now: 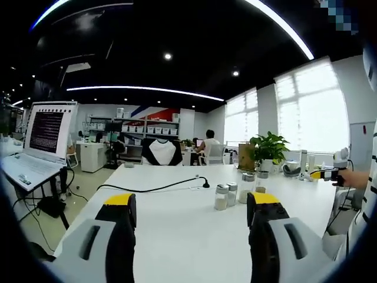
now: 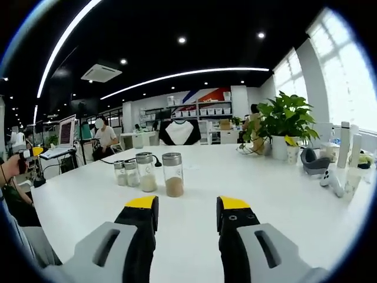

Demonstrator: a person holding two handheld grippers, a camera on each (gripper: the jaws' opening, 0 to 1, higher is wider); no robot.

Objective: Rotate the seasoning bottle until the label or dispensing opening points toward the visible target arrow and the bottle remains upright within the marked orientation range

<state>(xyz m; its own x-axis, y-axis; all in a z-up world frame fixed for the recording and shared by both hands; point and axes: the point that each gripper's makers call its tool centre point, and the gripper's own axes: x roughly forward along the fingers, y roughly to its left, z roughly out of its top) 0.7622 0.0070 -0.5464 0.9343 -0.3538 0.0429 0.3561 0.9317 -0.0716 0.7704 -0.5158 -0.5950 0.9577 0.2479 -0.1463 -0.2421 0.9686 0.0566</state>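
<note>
White laminate of the long office table [image 2: 283, 188] stretched ahead of both tools. In the right gripper view, the right gripper [image 2: 187, 213], grey-bodied with black, yellow-tipped jaws, hung just above the tabletop with its jaws spread wide and nothing between them. Just beyond its left jaw stood four clear glass seasoning bottles with metal caps: the tall bottle of brown seasoning [image 2: 172, 174] nearest, a tall bottle of pale seasoning [image 2: 145, 172] beside it to the left, and two short shakers [image 2: 125, 173] further left. All four stood upright; I could not make out a label, an opening or a target arrow. Ahead and to the right of the jaws sat a leafy green plant in a white pot [image 2: 283, 126].

In the left gripper view, the left gripper [image 1: 191, 210] likewise stood wide open and empty above the table. The same bottles [image 1: 238, 192] clustered ahead, between the jaws but nearer the right one, well apart from the tips. A black cable [image 1: 154, 188] lay across the table beyond the left jaw, and an open laptop [image 1: 41, 143] stood far off to the left.
</note>
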